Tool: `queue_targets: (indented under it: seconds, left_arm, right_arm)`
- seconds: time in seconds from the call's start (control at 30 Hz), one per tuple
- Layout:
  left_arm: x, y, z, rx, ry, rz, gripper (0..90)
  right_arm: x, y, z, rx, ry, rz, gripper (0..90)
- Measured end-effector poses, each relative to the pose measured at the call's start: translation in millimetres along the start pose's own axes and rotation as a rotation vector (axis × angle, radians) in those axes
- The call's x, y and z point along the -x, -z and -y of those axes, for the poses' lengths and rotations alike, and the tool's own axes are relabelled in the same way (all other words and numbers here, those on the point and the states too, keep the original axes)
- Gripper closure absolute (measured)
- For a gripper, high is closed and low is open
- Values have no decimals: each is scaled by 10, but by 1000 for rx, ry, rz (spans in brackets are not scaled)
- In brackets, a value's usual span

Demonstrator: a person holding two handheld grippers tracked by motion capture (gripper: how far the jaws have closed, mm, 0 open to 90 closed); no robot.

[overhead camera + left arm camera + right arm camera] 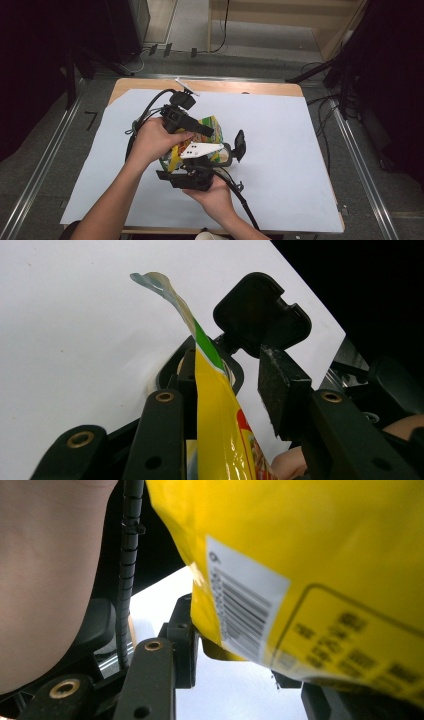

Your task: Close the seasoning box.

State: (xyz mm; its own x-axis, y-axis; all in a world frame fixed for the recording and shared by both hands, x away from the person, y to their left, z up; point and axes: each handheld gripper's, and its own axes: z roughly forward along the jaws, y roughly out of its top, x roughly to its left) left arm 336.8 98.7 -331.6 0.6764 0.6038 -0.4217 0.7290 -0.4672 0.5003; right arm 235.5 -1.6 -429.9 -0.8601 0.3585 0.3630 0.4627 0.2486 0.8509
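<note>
We see a table covered with a white sheet [280, 150], dark floor around it. Near the sheet's middle a yellow bag [212, 131] hangs between two grippers. To the bag's left, the left gripper [227, 390] has the bag's edge against one jaw while the other jaw stands clear, so its hold looks loose. Beside the bag a black lid [262, 315] stands open. Below the bag, the right gripper [240, 665] straddles its barcode corner; we cannot tell whether it clamps.
</note>
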Motion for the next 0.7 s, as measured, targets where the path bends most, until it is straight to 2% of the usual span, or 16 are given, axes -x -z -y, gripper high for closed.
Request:
queue_targets:
  seconds: [0.1, 0.7]
  left_arm:
    - [25, -9, -13, -7, -13, -5, 651]
    - [28, -43, -33, -7, -17, 5, 653]
  right_arm:
    - [1, 9, 3, 2, -2, 2, 627]
    - [17, 30, 14, -1, -2, 17, 630]
